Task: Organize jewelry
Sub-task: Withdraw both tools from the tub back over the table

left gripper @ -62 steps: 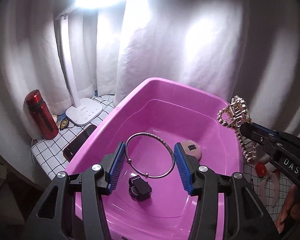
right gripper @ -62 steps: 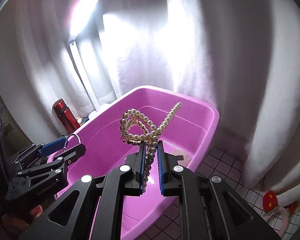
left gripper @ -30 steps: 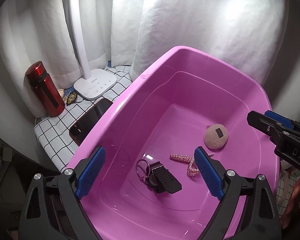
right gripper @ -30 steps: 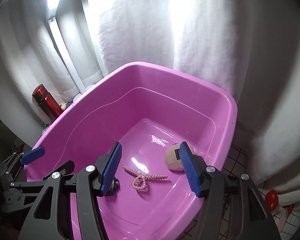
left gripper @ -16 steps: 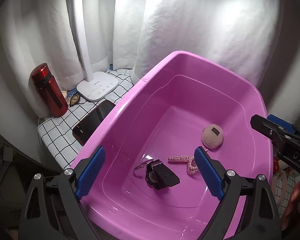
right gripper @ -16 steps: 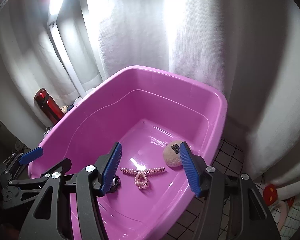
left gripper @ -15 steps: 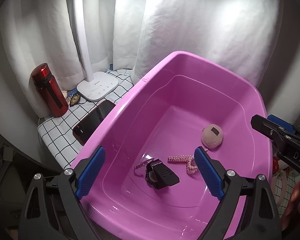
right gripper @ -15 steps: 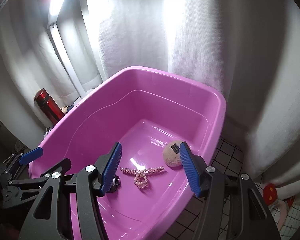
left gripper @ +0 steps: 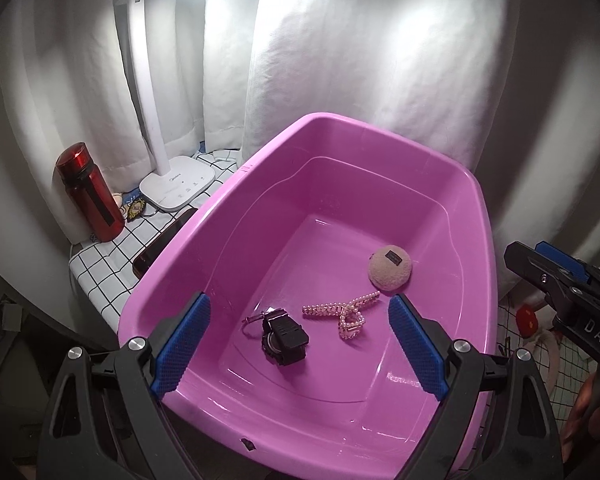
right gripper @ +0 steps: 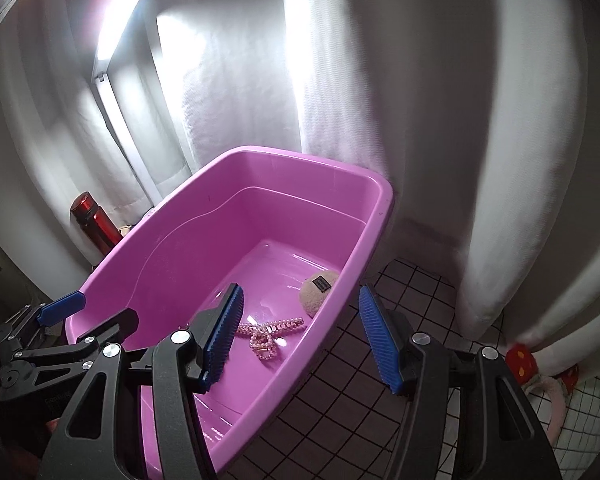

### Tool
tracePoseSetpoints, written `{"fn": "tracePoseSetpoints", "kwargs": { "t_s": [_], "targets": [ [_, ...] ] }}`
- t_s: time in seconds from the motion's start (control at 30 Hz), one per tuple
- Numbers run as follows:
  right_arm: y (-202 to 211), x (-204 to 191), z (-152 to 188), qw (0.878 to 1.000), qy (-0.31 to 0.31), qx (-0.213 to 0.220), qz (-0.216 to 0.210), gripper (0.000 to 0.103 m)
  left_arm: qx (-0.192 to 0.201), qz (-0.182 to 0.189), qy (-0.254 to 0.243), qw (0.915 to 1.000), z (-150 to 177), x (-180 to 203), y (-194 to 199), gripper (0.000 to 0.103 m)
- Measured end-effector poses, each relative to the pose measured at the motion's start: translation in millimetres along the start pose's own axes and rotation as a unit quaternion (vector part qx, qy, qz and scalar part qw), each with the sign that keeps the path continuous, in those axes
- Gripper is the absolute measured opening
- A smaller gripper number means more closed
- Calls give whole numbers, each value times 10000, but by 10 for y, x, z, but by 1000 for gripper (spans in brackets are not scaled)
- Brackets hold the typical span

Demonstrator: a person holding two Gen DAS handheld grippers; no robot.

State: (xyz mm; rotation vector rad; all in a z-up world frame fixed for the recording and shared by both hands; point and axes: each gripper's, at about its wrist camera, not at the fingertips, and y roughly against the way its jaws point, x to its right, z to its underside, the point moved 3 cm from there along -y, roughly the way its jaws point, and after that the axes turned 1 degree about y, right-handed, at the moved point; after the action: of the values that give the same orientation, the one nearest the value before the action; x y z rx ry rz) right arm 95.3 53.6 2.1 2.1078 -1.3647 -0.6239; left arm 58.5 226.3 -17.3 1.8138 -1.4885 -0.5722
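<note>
A pink tub (left gripper: 380, 136) holds a pearl hair clip (left gripper: 348, 314), a black watch (left gripper: 286, 334) with a silver bangle (left gripper: 252, 318) partly hidden behind it, and a beige round puff (left gripper: 390, 268). My left gripper (left gripper: 299, 299) hangs open and empty above the tub's near end. My right gripper (right gripper: 301, 289) is also open and empty, straddling the tub's right rim (right gripper: 364, 264); the pearl clip (right gripper: 266, 334) lies just inside its left finger. Each view also catches the other gripper, the right gripper (left gripper: 548, 268) at the right edge and the left gripper (right gripper: 84, 316) at the left.
Left of the tub on a checked cloth (left gripper: 104, 272) stand a red bottle (left gripper: 90, 194) and a white lamp base (left gripper: 176, 188), with a dark phone (left gripper: 160, 246) beside the rim. White curtains hang behind. A red-and-white toy (right gripper: 520, 364) and a pink band (right gripper: 552, 400) lie at the right.
The bangle and pearl clip, held two seconds ago, now lie in the tub. Over the last second both grippers drew back from the tub, and the right one shifted right over its rim.
</note>
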Motion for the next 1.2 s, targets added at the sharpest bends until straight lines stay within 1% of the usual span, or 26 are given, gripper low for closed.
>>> {"fn": "tracePoseSetpoints", "kwargs": {
  "t_s": [0.2, 0.37, 0.5, 0.73, 0.93, 1.2],
  "targets": [
    [231, 357, 230, 9993, -347, 57, 140, 58, 49, 209, -236, 9995, 69, 351, 108, 89],
    [471, 789, 486, 9964, -742, 78, 391, 59, 4, 437, -489, 9978, 193, 717, 167, 89],
    [682, 1196, 727, 9918, -1078, 65, 688, 59, -31, 645, -693, 9955, 310, 1032, 222, 89],
    [1069, 1870, 1290, 9787, -1666, 29, 1198, 62, -138, 968, -1068, 9895, 566, 1554, 259, 93],
    [1263, 2296, 1727, 9669, -2089, -98, 1464, 62, -366, 1116, -1242, 9853, 816, 1890, 111, 93],
    [1251, 2650, 2168, 9577, -2396, -320, 1562, 62, -702, 1170, -1429, 9803, 1193, 2204, -148, 93]
  ]
}}
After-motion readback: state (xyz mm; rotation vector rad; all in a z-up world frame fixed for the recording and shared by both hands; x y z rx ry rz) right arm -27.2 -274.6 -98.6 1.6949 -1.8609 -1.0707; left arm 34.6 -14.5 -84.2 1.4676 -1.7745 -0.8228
